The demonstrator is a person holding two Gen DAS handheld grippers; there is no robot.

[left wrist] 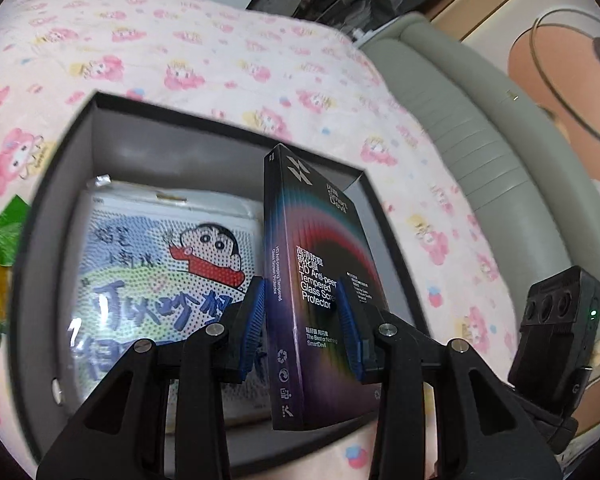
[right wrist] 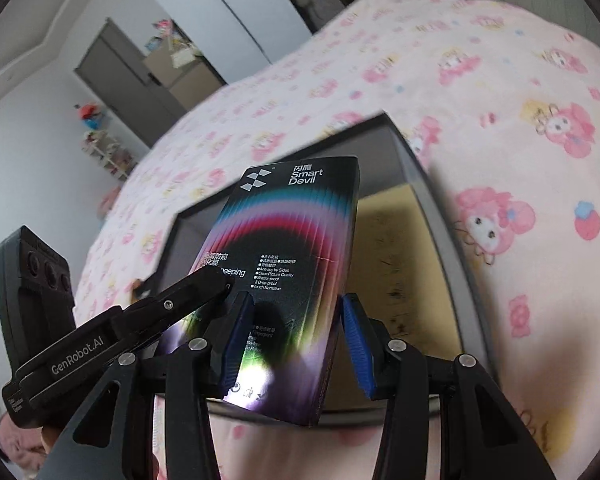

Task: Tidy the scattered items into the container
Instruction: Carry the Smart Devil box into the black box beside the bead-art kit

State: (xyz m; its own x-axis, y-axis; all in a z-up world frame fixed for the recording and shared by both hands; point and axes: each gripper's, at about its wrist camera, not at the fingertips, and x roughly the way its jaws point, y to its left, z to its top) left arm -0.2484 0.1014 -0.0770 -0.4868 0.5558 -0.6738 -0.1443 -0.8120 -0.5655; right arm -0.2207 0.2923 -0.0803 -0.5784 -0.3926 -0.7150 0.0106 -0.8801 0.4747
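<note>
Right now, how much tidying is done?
Done: a cartoon packet already lies in the dark box. In hand: the left gripper grips the screen protector box over it, the right gripper straddling it. Left: green and yellow items outside on the bedsheet.

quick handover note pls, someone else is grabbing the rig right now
Left tool: shut on the screen protector box, held on edge over the open container.
Right tool: pads either side of the same box; a gap shows at its right pad, so its grip is unclear.
Done: a cartoon-print packet lies in the container.
Left: lower the box in and release; a green packet lies outside on the bedspread.
</note>
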